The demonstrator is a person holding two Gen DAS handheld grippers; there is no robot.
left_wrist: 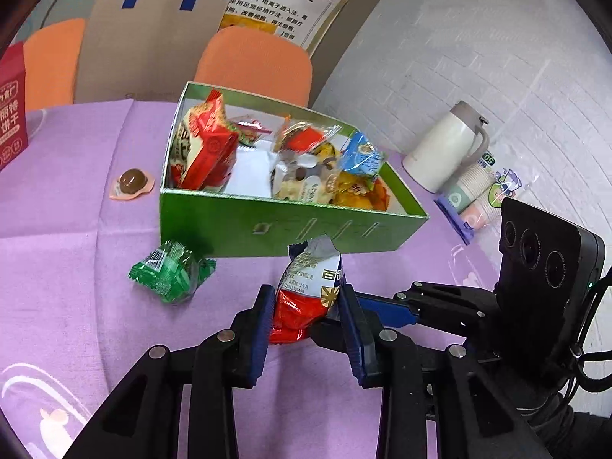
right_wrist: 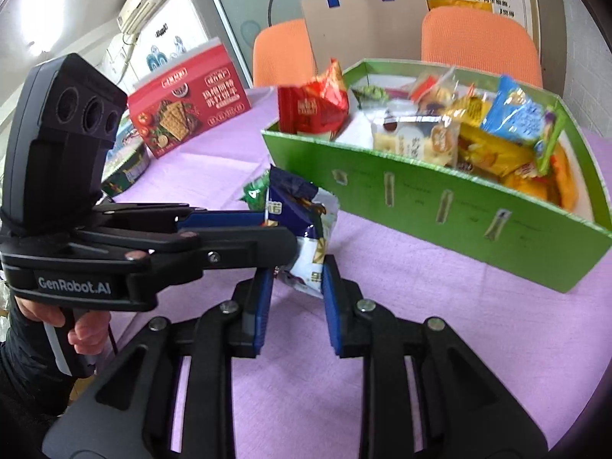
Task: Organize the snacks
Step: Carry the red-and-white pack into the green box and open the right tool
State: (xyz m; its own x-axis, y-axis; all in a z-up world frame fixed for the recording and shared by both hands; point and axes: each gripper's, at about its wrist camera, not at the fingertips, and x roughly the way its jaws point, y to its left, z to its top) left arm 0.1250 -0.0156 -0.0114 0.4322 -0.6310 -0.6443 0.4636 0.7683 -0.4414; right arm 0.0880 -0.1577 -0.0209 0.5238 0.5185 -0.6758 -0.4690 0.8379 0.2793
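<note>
A snack packet (left_wrist: 311, 283), blue on top, white in the middle and red below, hangs just above the purple cloth in front of the green box (left_wrist: 290, 225). My left gripper (left_wrist: 306, 300) is shut on its lower part. From the right, the right gripper's blue finger (left_wrist: 386, 310) reaches in to the same packet. In the right wrist view my right gripper (right_wrist: 298, 279) is shut on the packet (right_wrist: 302, 237), while the left gripper (right_wrist: 273, 229) clamps it from the left side. The green box (right_wrist: 459, 214) holds several wrapped snacks.
A green packet (left_wrist: 168, 273) and a brown jelly cup (left_wrist: 132, 183) lie on the cloth left of the box. A red biscuit box (right_wrist: 187, 103) and a round tin (right_wrist: 126, 164) stand far left. Behind the table are orange chairs (left_wrist: 256, 61), with a white jug (left_wrist: 447, 149) and paper cups (left_wrist: 478, 199) at right.
</note>
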